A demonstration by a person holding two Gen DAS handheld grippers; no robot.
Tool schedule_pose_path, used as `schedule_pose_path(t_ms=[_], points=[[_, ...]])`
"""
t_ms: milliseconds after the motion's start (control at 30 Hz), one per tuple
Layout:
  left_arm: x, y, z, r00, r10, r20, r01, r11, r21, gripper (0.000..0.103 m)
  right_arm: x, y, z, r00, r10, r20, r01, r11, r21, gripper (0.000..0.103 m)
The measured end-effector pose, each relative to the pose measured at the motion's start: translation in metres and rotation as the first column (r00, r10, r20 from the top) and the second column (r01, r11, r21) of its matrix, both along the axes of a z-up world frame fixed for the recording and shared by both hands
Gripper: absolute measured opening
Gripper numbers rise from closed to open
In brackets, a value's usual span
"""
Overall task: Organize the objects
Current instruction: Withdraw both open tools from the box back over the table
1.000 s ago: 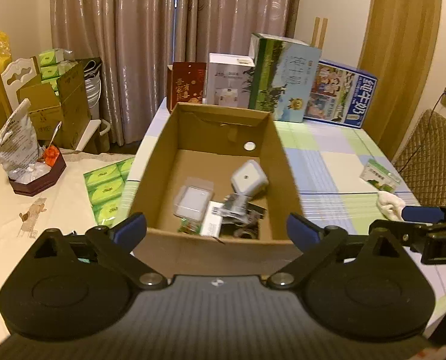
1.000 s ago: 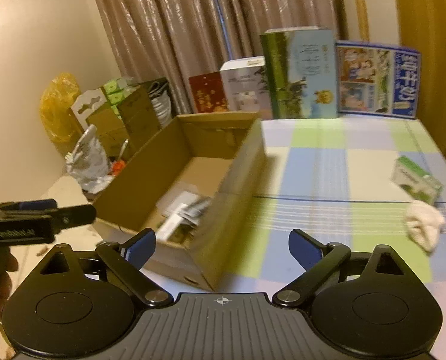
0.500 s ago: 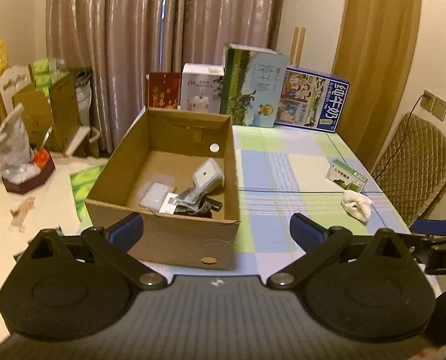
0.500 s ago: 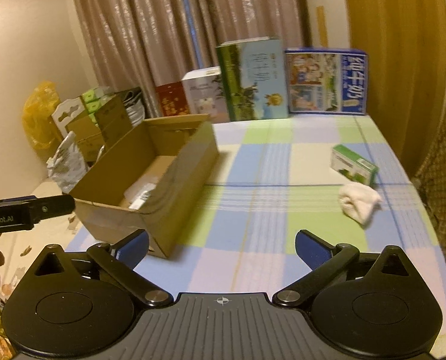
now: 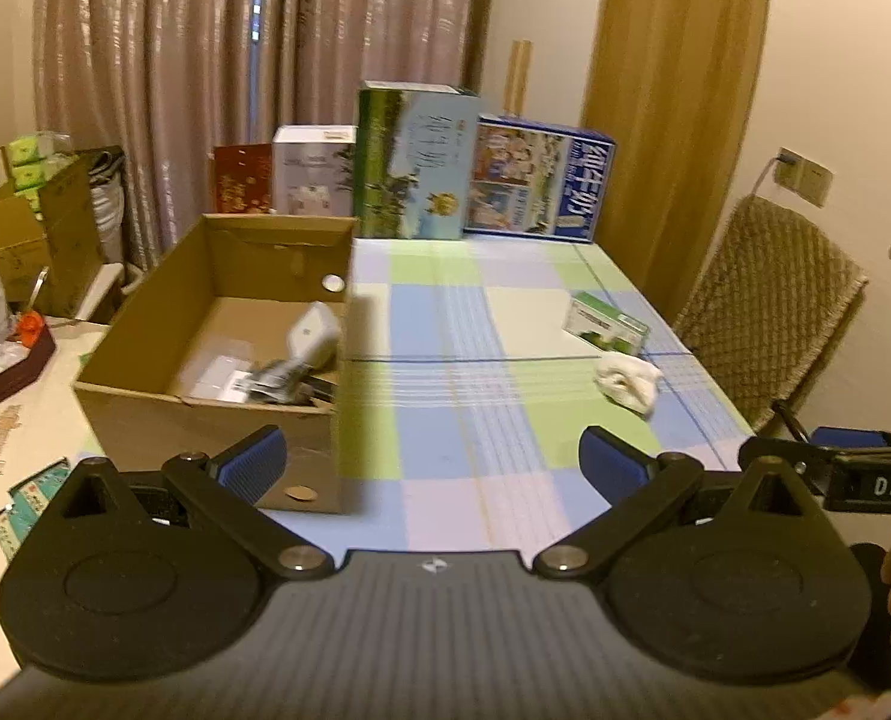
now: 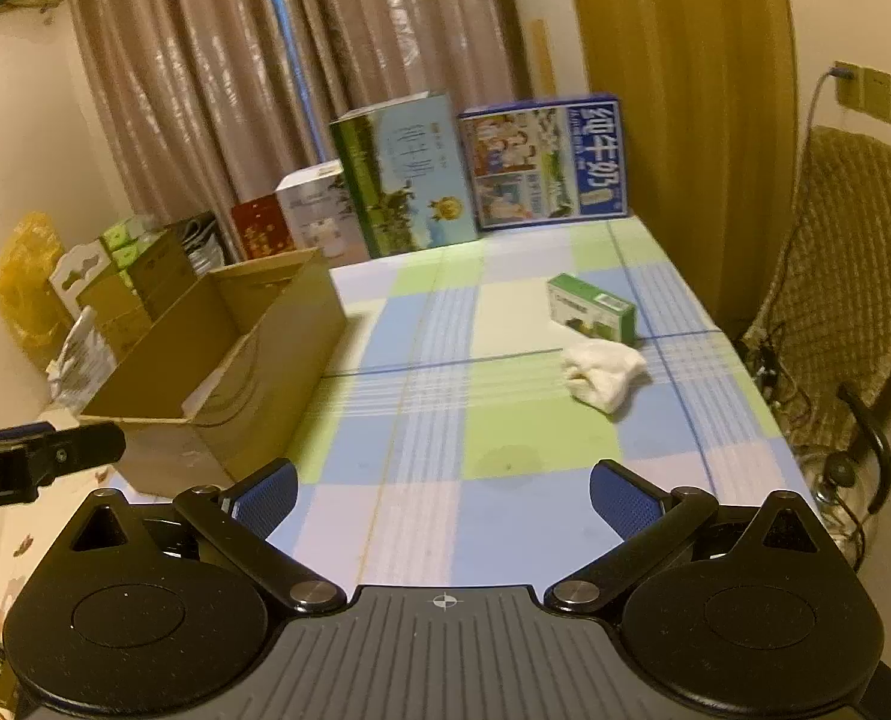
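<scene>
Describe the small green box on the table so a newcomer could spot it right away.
Start at the checked tablecloth and look to its right side, near the wicker chair. The small green box lies flat there, just behind a crumpled white cloth. Unlike the big cartons standing along the far edge, it is low, alone, and green with a white label face.

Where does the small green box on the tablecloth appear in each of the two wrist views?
Left wrist view: the small green box lies right of centre, just behind the white cloth.
Right wrist view: the same box sits right of centre, again just behind the cloth.
Shared landmark: the open cardboard box, at the left in both.
</scene>
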State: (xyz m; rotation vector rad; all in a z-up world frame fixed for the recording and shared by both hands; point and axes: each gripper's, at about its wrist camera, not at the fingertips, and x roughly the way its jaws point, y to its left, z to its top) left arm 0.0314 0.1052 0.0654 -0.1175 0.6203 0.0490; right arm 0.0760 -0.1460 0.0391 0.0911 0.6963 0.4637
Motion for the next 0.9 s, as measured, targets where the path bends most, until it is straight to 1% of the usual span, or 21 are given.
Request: schedule_pose_path(t_ms=[367, 733, 900], points=[[0.009, -0.03, -0.016, 0.997, -0.06, -0.053, 0.06, 0.998, -0.005, 0.102, -0.002, -0.023, -0.003, 0.999, -0.044, -0.012, 0.045, 0.999, 0.019, 0.101], [0.011, -0.038, -0.021, 0.995, -0.079, -0.063, 0.079, 0.997, -0.007, 0.102, -0.001, -0.029, -0.007, 0.998, -0.056, -0.019, 0.056, 0.998, 0.019, 0.101], [0.015, -0.041, -0.021, 0.994, -0.087, -0.063, 0.086, 0.996, -0.01, 0.102, 0.003, -0.037, -0.01, 0.997, -0.08, -0.012, 0.08, 0.997, 0.012, 0.101]])
